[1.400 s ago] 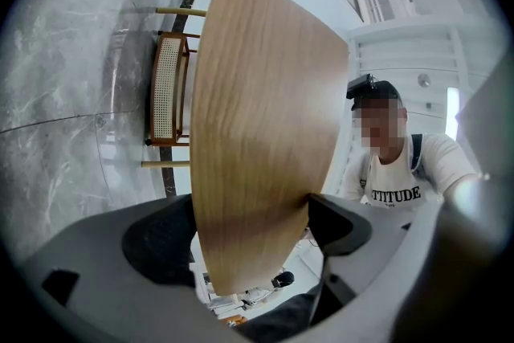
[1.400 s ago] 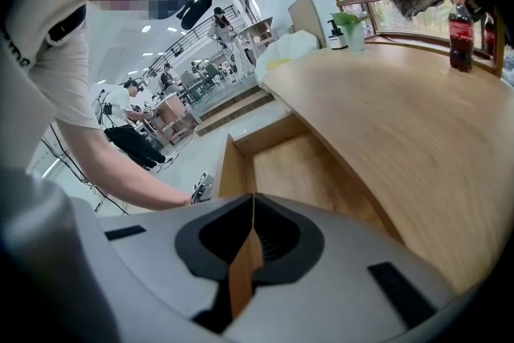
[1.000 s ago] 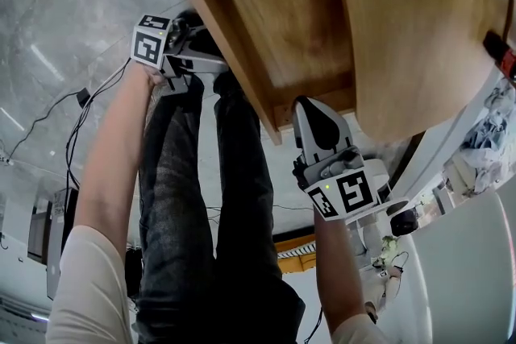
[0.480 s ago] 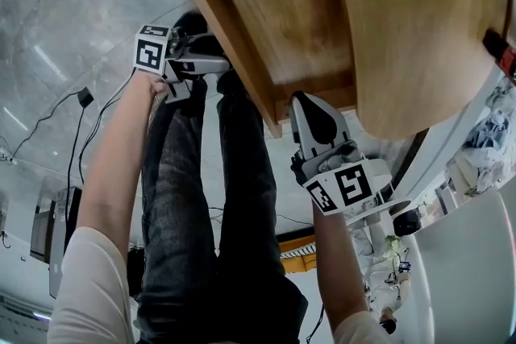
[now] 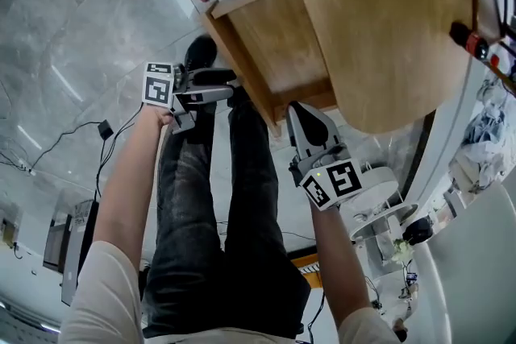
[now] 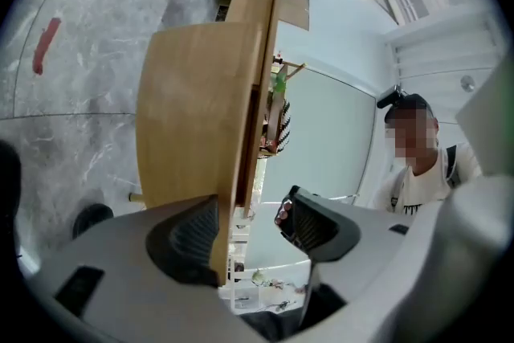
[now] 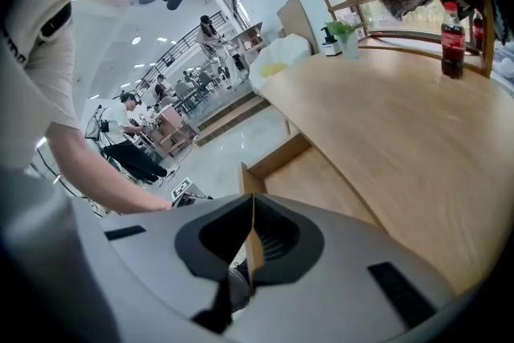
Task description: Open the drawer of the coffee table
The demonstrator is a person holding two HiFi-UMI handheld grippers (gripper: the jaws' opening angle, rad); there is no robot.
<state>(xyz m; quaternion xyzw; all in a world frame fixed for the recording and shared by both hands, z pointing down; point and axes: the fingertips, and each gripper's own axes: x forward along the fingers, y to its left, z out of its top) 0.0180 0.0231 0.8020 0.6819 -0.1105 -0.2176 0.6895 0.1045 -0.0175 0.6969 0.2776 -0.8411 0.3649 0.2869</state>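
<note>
Standing at the left, the left gripper (image 5: pixel 230 84) has just been narrowing its jaws, which remain apart around the drawer front (image 5: pixel 242 68) without pinching it. The drawer (image 5: pixel 282 44) sits well out of the coffee table (image 5: pixel 379 20), with the right gripper (image 5: pixel 298 113) clamped on its near corner. The pull looks nearly finished; next comes a short, even draw, then release

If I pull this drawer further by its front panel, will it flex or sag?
Probably stiff: the drawer is wood board, and its front panel shows no bend where the right gripper clamps it. Likely light, since the inside looks bare. It is already far out, so it may tilt or drop.
</note>
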